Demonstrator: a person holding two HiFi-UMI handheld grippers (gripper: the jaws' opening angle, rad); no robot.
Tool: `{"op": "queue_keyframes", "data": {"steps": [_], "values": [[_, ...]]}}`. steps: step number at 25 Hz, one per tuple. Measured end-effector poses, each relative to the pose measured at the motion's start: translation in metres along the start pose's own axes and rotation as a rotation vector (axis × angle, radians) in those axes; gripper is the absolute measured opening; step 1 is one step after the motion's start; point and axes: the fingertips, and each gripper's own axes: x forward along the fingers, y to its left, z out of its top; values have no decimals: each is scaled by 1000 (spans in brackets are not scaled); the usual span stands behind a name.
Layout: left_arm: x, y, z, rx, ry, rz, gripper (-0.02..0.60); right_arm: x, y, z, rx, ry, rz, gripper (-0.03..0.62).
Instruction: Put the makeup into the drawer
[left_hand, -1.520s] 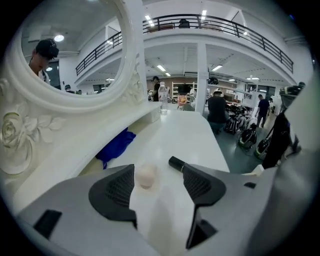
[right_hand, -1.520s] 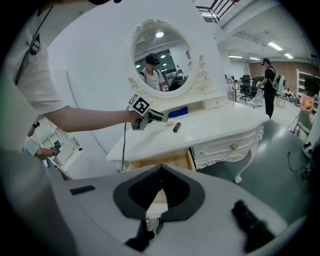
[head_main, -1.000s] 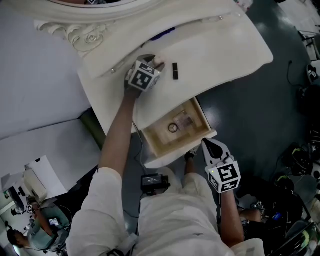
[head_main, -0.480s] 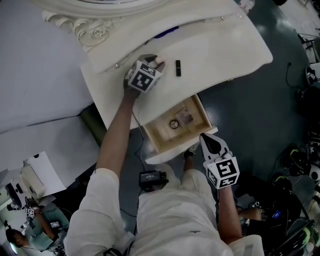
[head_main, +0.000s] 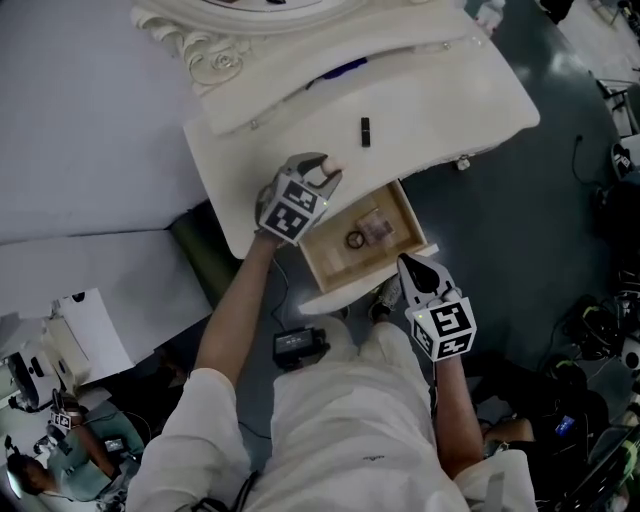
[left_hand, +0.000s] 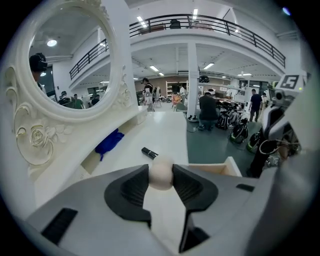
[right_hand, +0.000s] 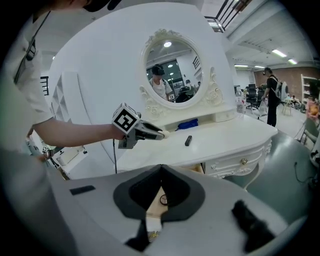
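Observation:
A pale, egg-shaped makeup sponge (left_hand: 161, 170) is pinched between the pads of my left gripper (left_hand: 161, 176), which is shut on it. In the head view the left gripper (head_main: 328, 177) hovers over the white dressing table's front edge, just left of the open wooden drawer (head_main: 405, 215). A black lipstick tube (head_main: 366, 131) lies on the tabletop beyond it. My right gripper (head_main: 412, 272) is shut and empty, held in front of the drawer's near corner. The drawer holds a ring-shaped item (head_main: 354, 240) and a small compact (head_main: 376, 228).
A carved oval mirror (left_hand: 65, 65) stands at the back of the dressing table (head_main: 440, 90), with a blue item (head_main: 340, 70) in the shelf under it. A dark device (head_main: 298, 346) lies on the floor near the person's legs. Cables and gear crowd the floor at right.
The left gripper has lifted off the tabletop with the sponge and come toward the table's front edge, beside the drawer. The right gripper has hardly moved.

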Motion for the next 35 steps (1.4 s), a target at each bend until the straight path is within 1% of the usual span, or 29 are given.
{"op": "queue_keyframes", "data": {"steps": [4,9,15,17,20,25,29,35], "values": [[-17,-45,-16,-20,-8,-30,156,-7,8,-4,-21,-8,5,12],[-20,-98,-45,-27,6,-96,155,-16,19,-17,-21,2,10,12],[0,-153,-67,12,42,-188,155,-26,17,-36,-10,32,-4,12],[15,-165,-80,18,68,-213,155,-26,14,-38,-8,40,-10,12],[38,-179,-101,0,106,-256,155,-23,11,-41,-3,56,-11,12],[68,-205,-131,37,183,-300,156,-24,3,-48,9,76,-12,12],[89,-209,-148,-1,223,-331,158,-20,-7,-54,10,91,-8,12],[101,-221,-164,-11,291,-419,164,-18,-16,-61,13,115,-7,12]]}}
